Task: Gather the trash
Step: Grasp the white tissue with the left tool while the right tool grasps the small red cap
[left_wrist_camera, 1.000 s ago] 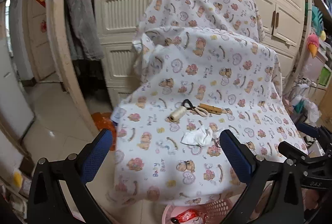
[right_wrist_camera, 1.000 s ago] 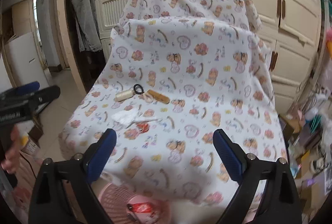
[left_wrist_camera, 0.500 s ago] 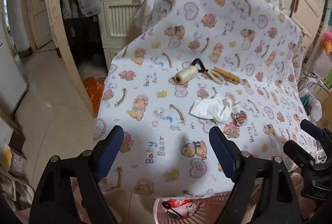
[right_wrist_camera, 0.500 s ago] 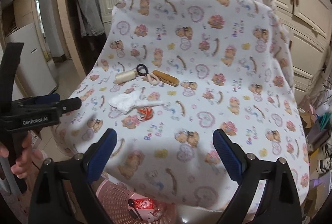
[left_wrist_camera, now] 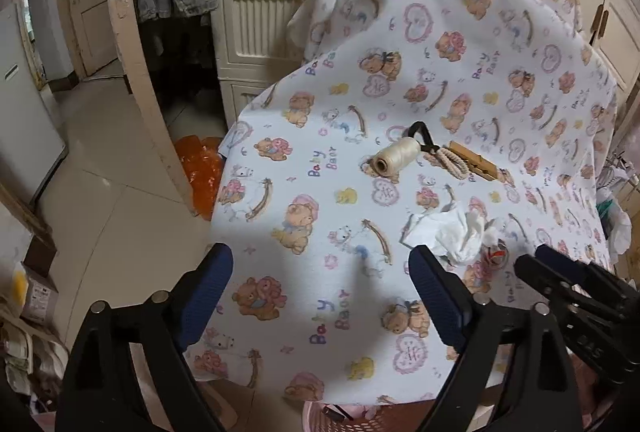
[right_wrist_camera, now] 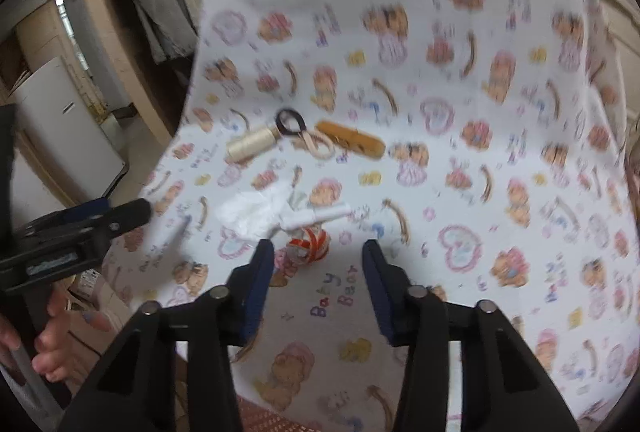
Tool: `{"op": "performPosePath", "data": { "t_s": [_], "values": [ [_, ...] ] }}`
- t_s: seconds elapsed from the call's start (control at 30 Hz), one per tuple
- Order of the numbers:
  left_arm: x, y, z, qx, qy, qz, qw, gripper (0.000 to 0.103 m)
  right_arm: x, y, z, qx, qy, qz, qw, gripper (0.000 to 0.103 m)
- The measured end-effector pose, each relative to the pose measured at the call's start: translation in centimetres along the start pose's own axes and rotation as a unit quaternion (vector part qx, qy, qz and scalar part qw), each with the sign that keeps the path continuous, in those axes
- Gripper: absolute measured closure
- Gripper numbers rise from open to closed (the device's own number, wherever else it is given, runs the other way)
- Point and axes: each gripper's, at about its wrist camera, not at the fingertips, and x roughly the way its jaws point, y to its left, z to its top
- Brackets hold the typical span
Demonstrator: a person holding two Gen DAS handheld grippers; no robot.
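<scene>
1. Left wrist view: A crumpled white tissue [left_wrist_camera: 456, 232] is seen on the bear-print sheet [left_wrist_camera: 320, 232], below and right of the thread spool [left_wrist_camera: 396, 158], which serves as landmark. A small red-and-white wrapper [left_wrist_camera: 494, 258] lies touching the tissue's far side from the spool. The tissue is judged light, soft and easily crushed; a raised fold at its middle would best be pinched. The left gripper [left_wrist_camera: 320, 284] is held tilted down over bare sheet below the spool, its jaws wide apart with nothing between them. A pink basket [left_wrist_camera: 320, 418] shows under the sheet's edge.

2. Right wrist view: The frame is blurred. The wrapper [right_wrist_camera: 310, 246] is seen below the spool [right_wrist_camera: 250, 144], just beyond the right gripper [right_wrist_camera: 318, 262], whose jaws have just been closing and stand partly apart, not yet pressed on anything. The wrapper is judged thin, crinkly and possibly slippery, so a grip across its middle is advised. The tissue [right_wrist_camera: 256, 214] lies between spool and wrapper. The gripper is pitched steeply down toward the sheet [right_wrist_camera: 440, 192].
</scene>
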Motion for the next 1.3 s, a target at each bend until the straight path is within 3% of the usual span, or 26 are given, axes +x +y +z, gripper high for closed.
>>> {"op": "performPosePath", "data": {
  "t_s": [0.23,0.27,0.33,0.37,0.8,1.0,1.07,1.13,1.3],
  "values": [
    [0.3,-0.9,-0.2,0.017,0.004,-0.004,0.9998,0.015,2.9,-0.5,0.2,0.023,0.013,0.008,1.0,0.073],
    [0.3,-1.0,-0.2,0.02,0.003,-0.003,0.9998,0.015,2.8,-0.6,0.2,0.027,0.002,0.007,1.0,0.076],
    [0.4,-1.2,-0.2,0.024,0.005,-0.01,0.9997,0.015,2.9,-0.7,0.2,0.029,0.008,0.014,0.999,0.094],
    [0.4,-1.2,-0.2,0.024,0.007,-0.018,0.9995,0.015,2.8,-0.7,0.2,0.031,0.01,0.023,0.999,0.096],
    [0.8,-3.4,-0.3,0.04,0.003,-0.05,0.9979,0.016,-1.1,-1.7,-0.4,0.023,0.0,0.019,1.0,0.099],
    [1.3,-6.1,-1.4,0.088,-0.002,-0.064,0.9941,0.04,-2.5,-2.9,-0.3,0.032,-0.012,0.005,0.999,0.099],
    [1.7,-7.0,-1.5,0.098,0.004,-0.071,0.9926,0.065,-2.8,-3.3,-0.3,0.037,-0.014,0.003,0.999,0.099],
    [2.3,-7.4,-1.6,0.096,0.017,-0.088,0.9914,0.083,-3.0,-3.6,-0.4,0.04,-0.015,0.0,0.999,0.099],
    [3.1,-7.8,-1.0,0.069,0.024,-0.099,0.9924,0.083,-3.2,-3.8,-0.5,0.037,-0.017,-0.006,0.999,0.099]
  ]
}}
